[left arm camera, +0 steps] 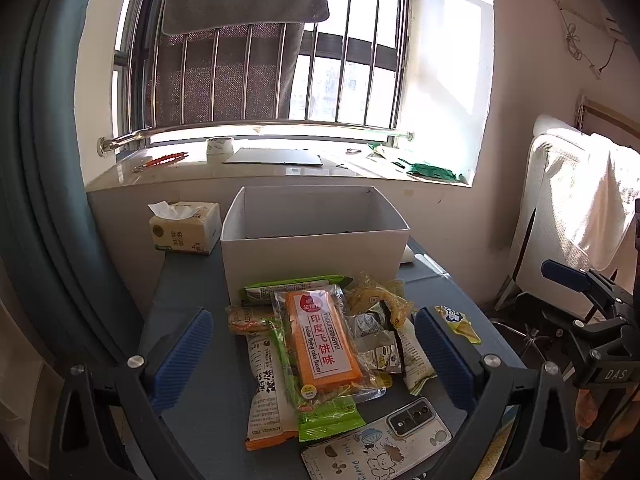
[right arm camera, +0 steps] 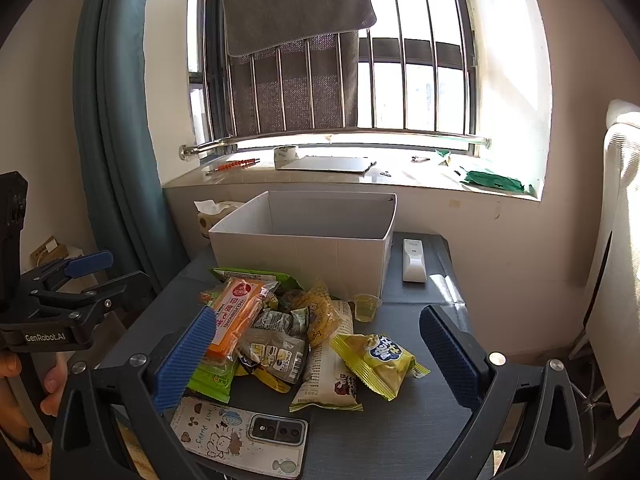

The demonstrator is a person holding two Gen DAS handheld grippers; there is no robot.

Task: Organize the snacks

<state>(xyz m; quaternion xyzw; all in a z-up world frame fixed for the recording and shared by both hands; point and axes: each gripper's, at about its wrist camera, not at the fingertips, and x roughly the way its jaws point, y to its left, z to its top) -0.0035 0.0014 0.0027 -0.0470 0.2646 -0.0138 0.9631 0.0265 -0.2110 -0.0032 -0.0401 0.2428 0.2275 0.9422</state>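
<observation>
A pile of snack packets lies on the dark table in front of an open white box. On top is an orange flying-cake packet. Green wrappers, a white packet, a yellow-green chip bag and a small jelly cup lie around it. My left gripper is open, hovering over the pile, holding nothing. My right gripper is open above the pile's near side, holding nothing.
A phone in a cartoon case lies at the table's near edge. A tissue pack stands left of the box, a white remote to its right. A windowsill runs behind; a white chair stands at right.
</observation>
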